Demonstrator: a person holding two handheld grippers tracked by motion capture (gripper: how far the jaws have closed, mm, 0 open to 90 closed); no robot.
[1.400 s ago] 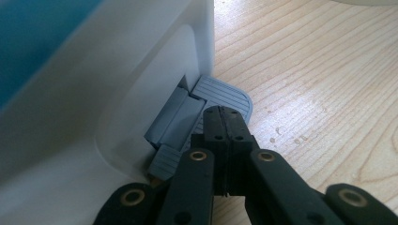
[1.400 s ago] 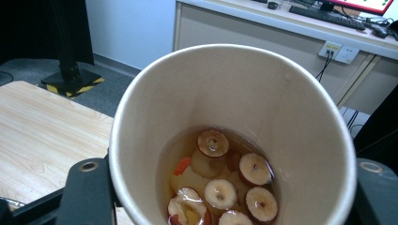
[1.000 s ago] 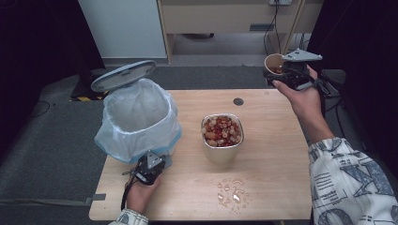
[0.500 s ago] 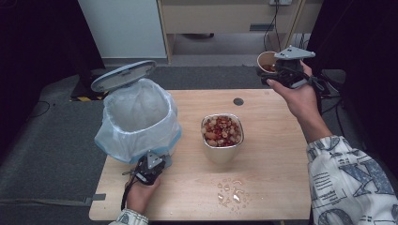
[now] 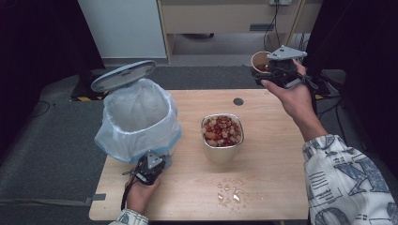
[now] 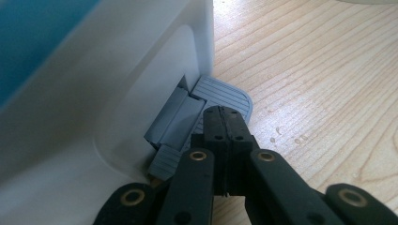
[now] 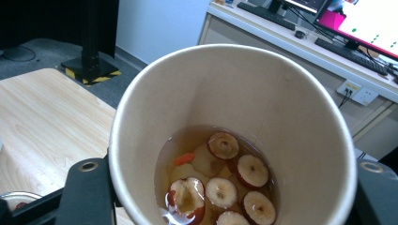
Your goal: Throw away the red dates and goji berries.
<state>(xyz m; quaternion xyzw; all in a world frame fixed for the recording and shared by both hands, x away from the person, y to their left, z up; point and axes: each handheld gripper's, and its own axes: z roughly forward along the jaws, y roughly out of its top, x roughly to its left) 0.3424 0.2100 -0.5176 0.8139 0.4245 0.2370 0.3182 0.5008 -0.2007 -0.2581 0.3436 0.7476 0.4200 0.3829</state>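
Right tongs (image 5: 263,77) are clamping a paper cup (image 7: 232,136) of fruit slices in liquid, aloft past the desk's far edge. Left tongs (image 6: 224,123), closed empty, are pressing the bin pedal (image 6: 225,96). Next: tipping the cup into the bin (image 5: 138,119).

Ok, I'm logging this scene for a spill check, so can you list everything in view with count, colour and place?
paper cup: one, tan, held off the table's far right corner, with liquid and sliced red fruit inside
metal bowl: one, silver, mid-table, heaped with red and pale fruit pieces
pedal bin: one, white with a pale liner bag, table's left side, grey lid raised
pedal: one, grey, at the bin's foot
spilled drops: a patch, clear, near the table's front edge
table: one, light wood
dark disc: one, near the table's far edge
left gripper: black, jaws shut, pressing on the pedal
right gripper: black, clamped on the cup
patterned sleeve: one, white and blue, lower right
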